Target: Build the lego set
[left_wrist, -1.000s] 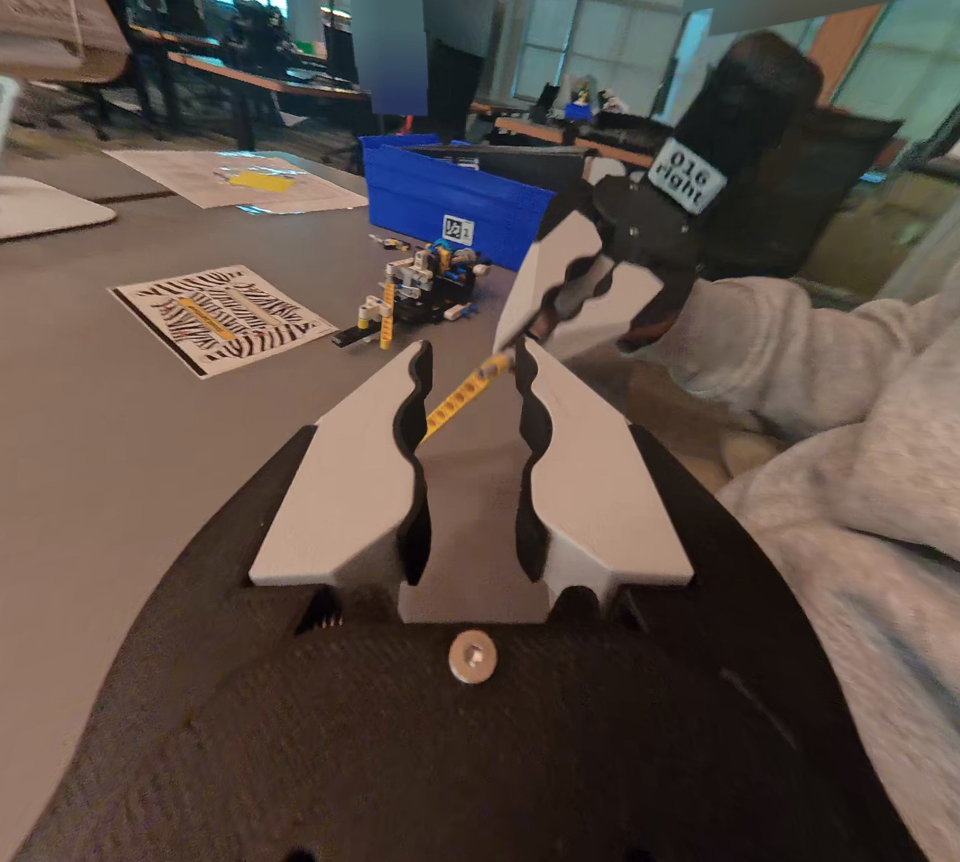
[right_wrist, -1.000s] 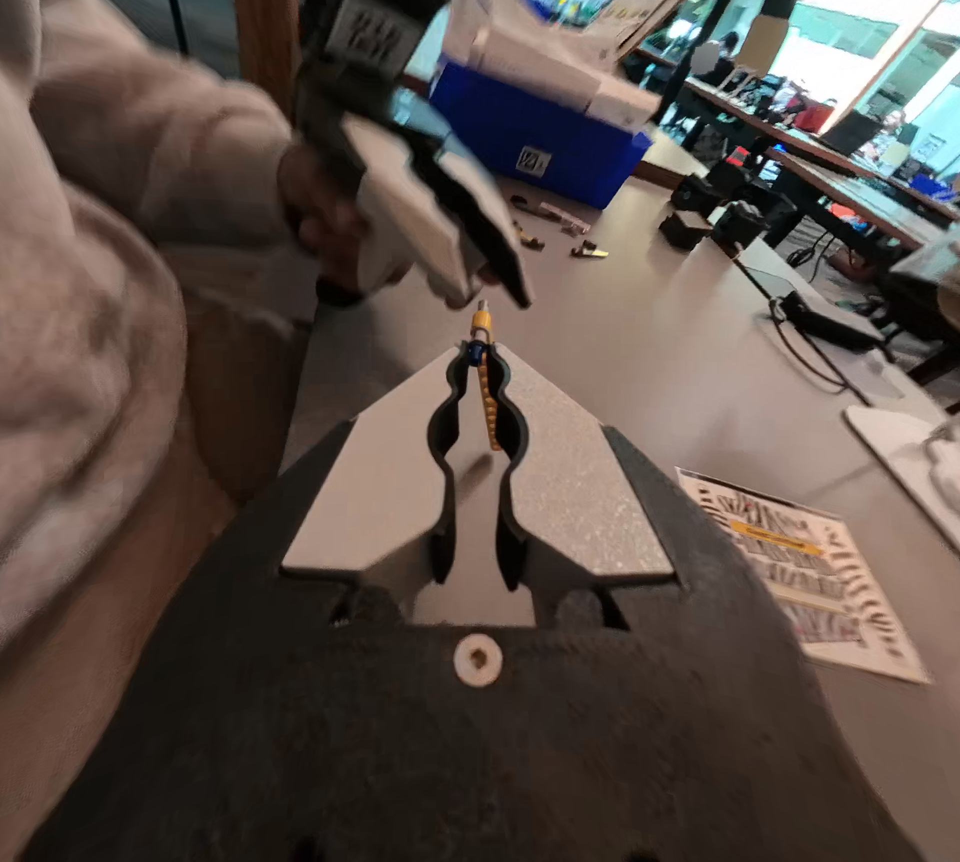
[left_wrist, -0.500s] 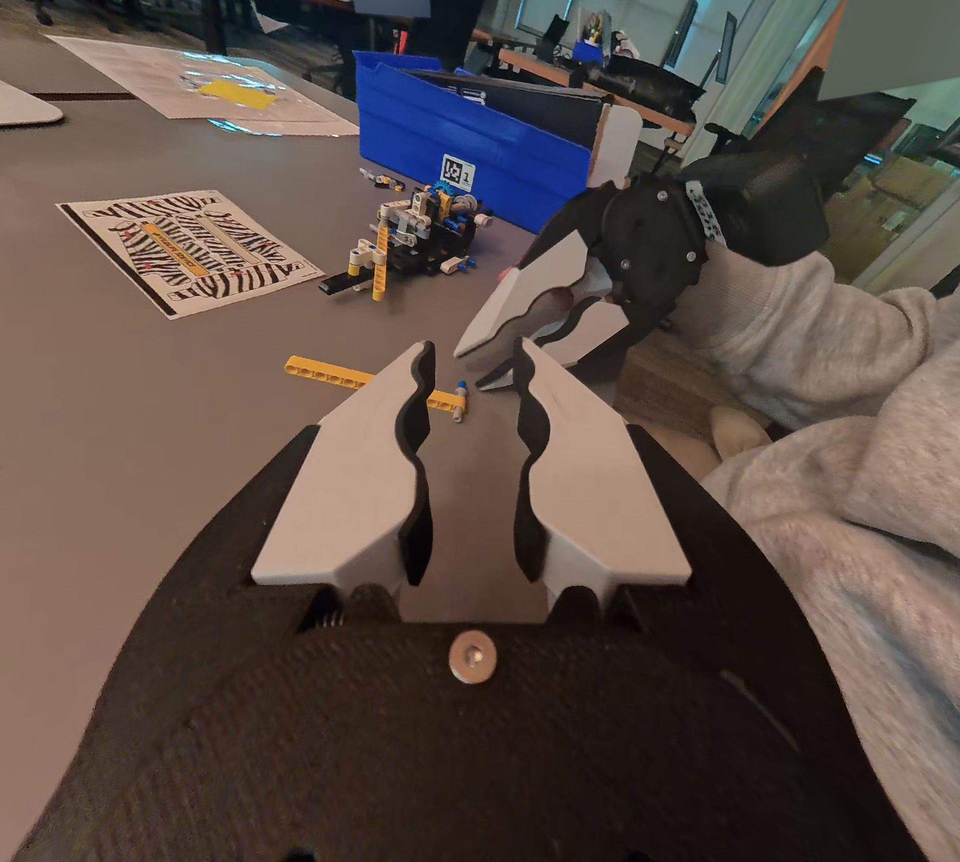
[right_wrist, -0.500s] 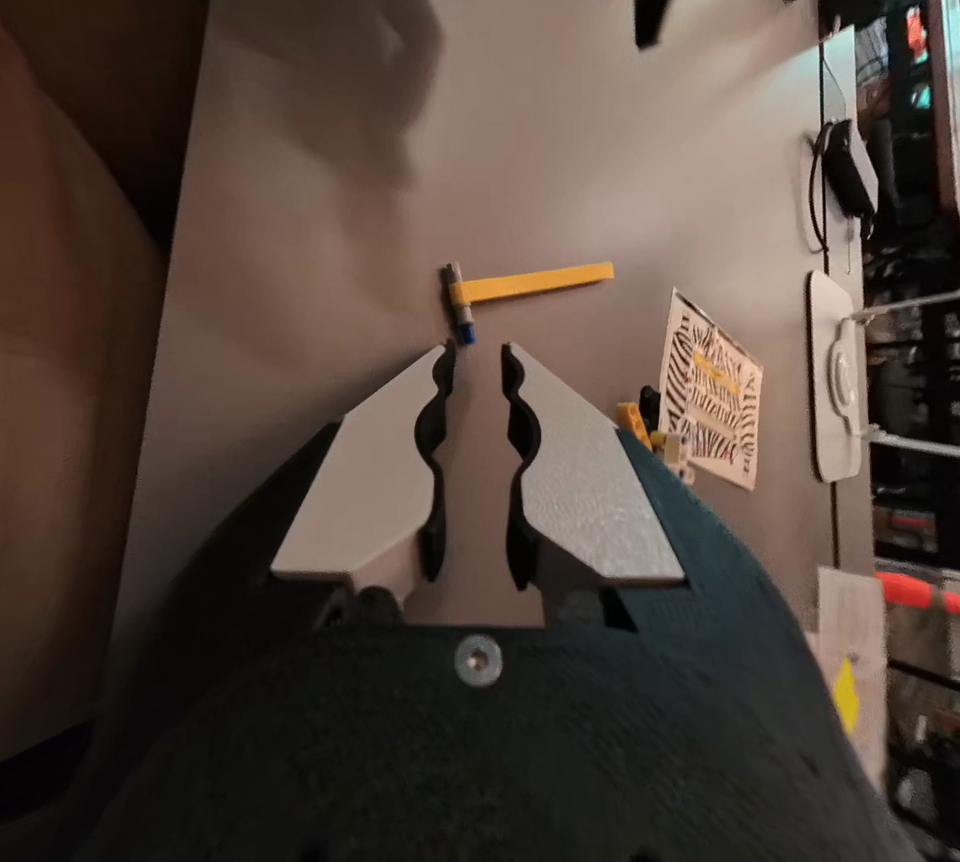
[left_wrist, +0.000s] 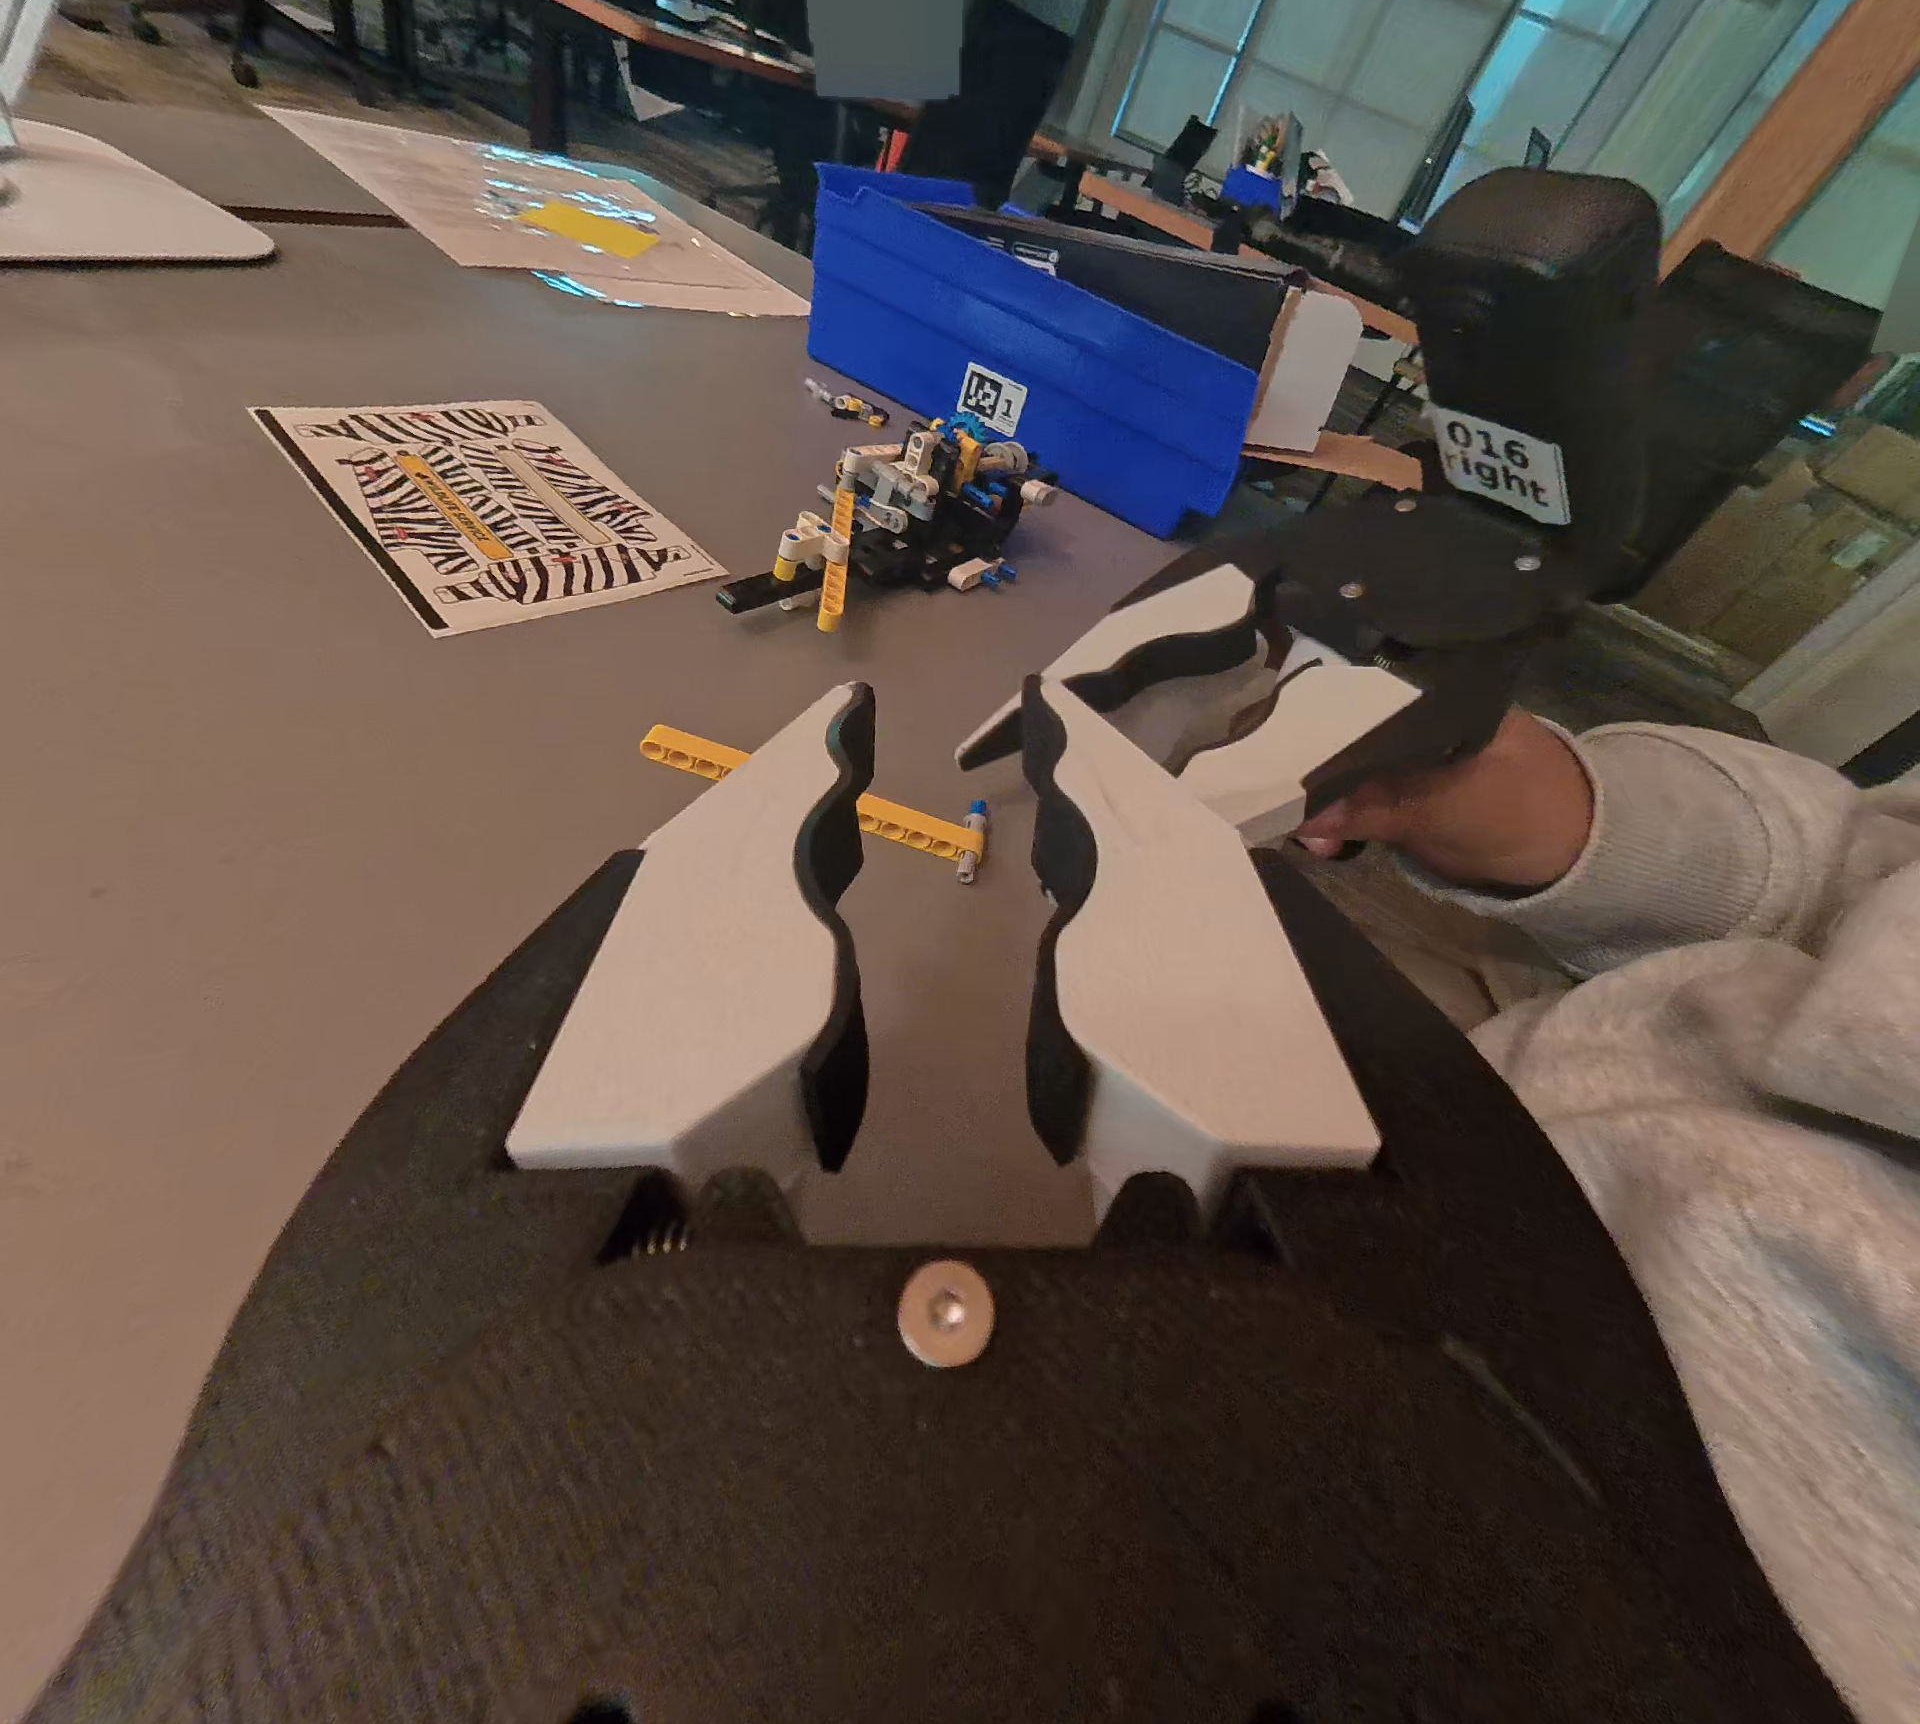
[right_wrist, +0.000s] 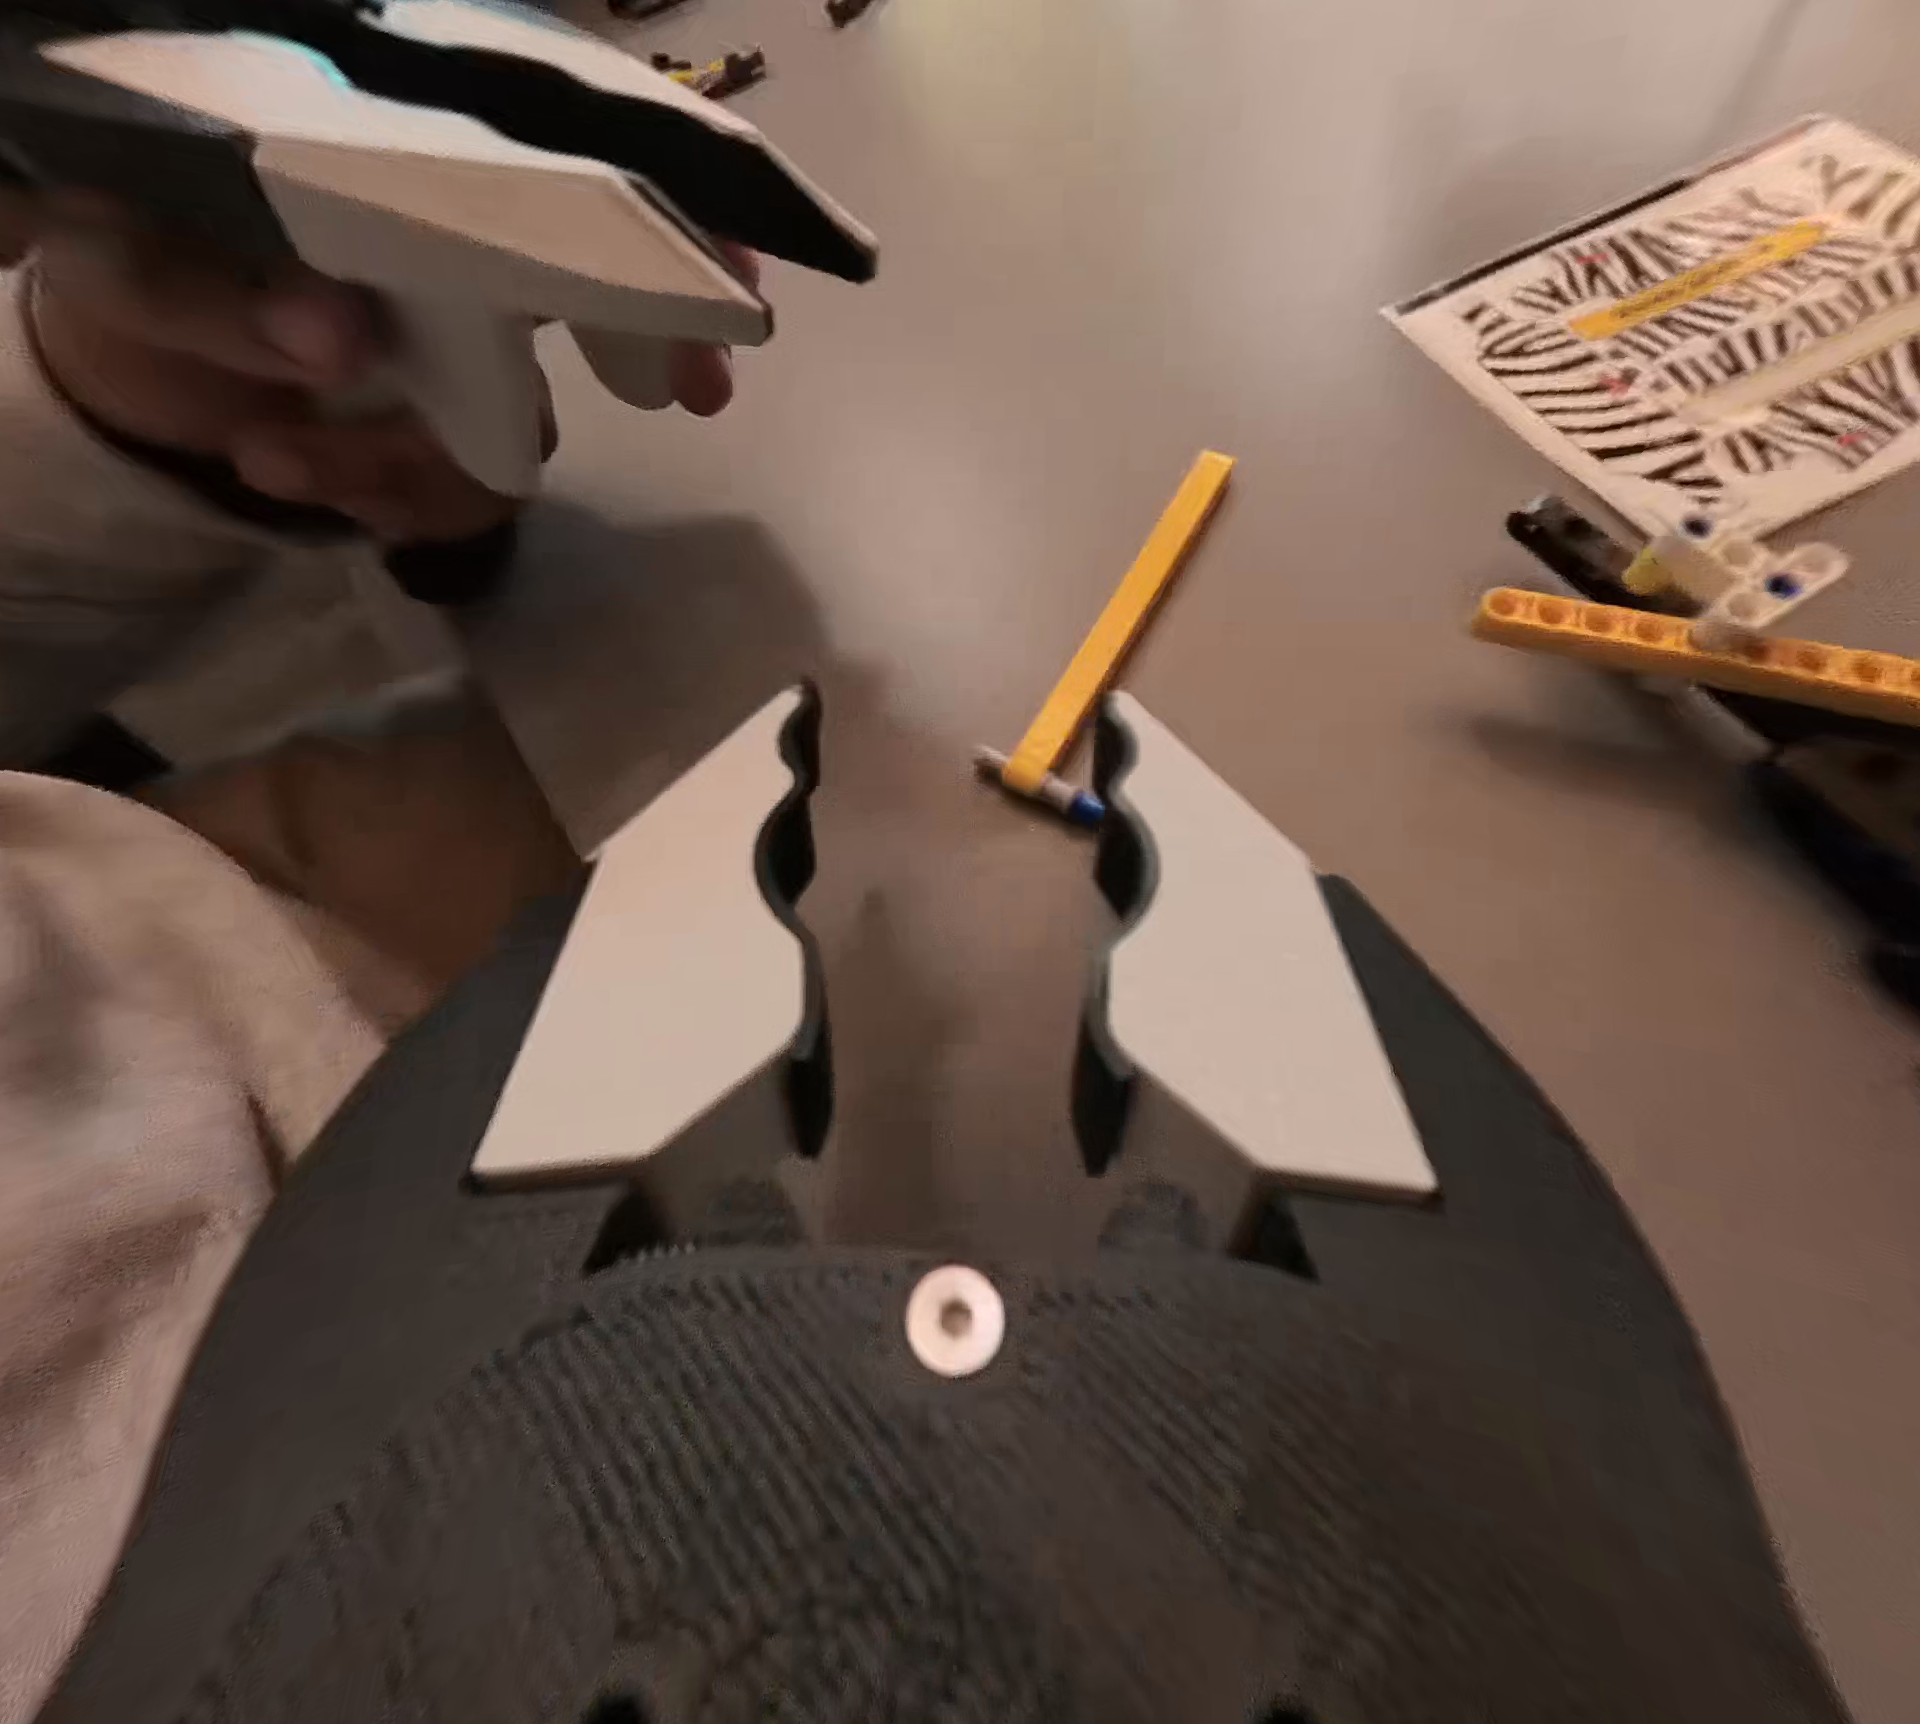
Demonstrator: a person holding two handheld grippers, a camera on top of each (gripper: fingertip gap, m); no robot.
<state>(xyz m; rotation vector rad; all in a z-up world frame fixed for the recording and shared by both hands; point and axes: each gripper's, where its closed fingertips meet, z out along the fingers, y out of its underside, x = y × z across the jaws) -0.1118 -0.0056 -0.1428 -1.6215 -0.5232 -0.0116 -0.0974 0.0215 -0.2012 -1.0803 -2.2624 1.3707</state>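
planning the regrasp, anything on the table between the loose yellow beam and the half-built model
Nothing: in the left wrist view only bare grey table separates the yellow beam from the half-built model.

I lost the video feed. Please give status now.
Left gripper open, right gripper open, both empty. Yellow beam flat on table, between them. Nothing in the way.

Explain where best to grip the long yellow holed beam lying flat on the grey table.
Probably grip the long yellow holed beam mid-length, from above, jaws across its narrow width. It lies flat, and the small pin crossing one end leaves that end awkward.
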